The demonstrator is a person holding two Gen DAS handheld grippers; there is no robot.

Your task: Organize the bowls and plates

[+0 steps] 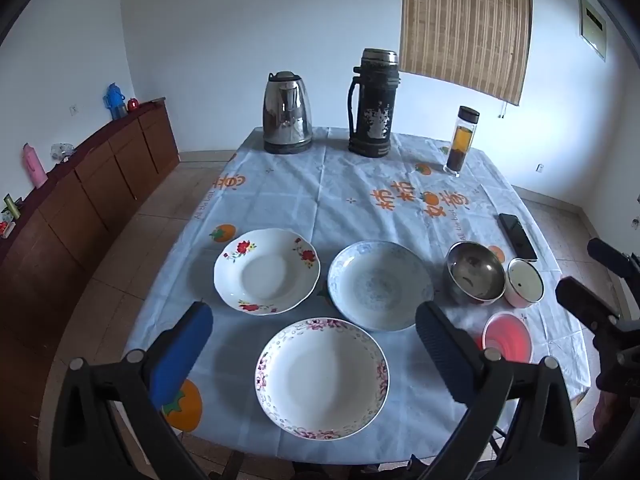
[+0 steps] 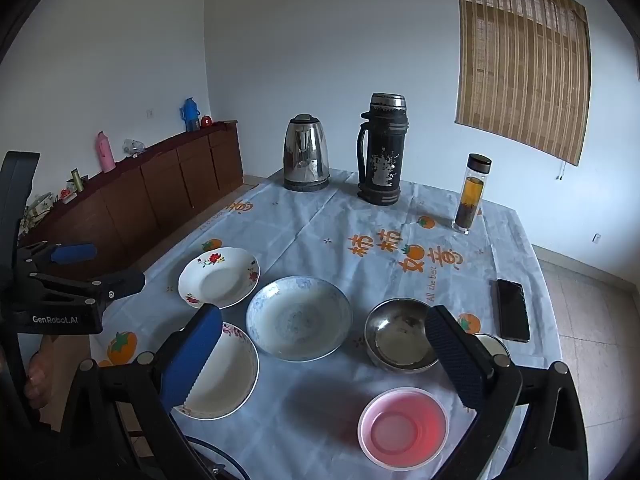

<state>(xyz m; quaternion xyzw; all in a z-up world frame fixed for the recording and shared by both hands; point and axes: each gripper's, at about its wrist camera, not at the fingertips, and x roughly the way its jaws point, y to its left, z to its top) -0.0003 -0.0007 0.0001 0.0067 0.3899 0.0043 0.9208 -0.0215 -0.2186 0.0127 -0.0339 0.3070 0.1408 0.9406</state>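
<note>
While both tongs hang wide, empty, kettle (image 1: 287,114), flask (image 1: 373,104), tea bottle (image 1: 461,142), phone (image 1: 518,236) stand behind plates (image 1: 322,376).

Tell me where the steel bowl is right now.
In the left wrist view the steel bowl sits on the right side of the table, touching the small white bowl, right of the blue-patterned plate, behind the pink bowl.

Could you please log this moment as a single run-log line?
stage: not begun | left gripper: open, above pink-floral white plate | right gripper: open, above pink plastic bowl | held: nothing
</note>
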